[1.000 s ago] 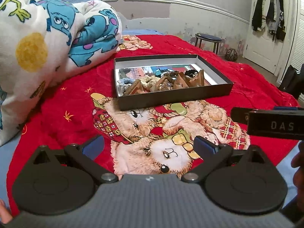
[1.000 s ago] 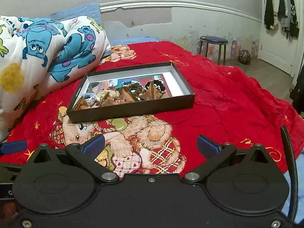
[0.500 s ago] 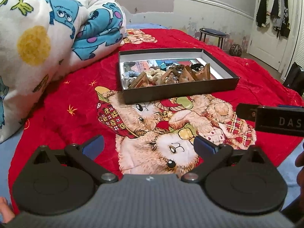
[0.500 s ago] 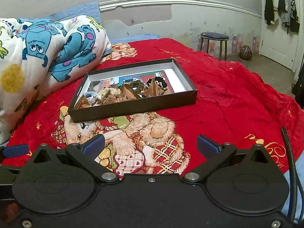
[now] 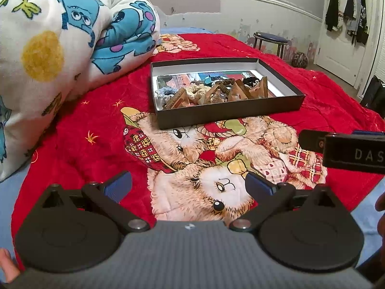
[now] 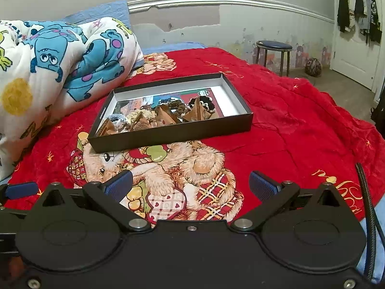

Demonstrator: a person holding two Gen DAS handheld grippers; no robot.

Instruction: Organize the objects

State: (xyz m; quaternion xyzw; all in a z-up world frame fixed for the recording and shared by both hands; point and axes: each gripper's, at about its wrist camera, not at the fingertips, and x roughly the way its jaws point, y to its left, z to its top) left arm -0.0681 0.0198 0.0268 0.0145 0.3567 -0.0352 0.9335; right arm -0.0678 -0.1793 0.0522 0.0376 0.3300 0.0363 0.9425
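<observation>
Red blanket (image 6: 276, 125) bare around black box (image 6: 168, 136), both hand-held grippers (image 5: 189, 185) (image 6: 190, 184) spread, empty.

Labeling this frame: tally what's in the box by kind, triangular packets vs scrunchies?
Brown triangular packets: 4
Scrunchies: at least 4 (grey-blue, cream, dark patterned, black); pile overlaps, exact count unclear
Teal clip-like item: 1
Total in the black box: at least 9

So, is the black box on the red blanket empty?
No, the black box holds brown paper packets and scrunchies.
</observation>
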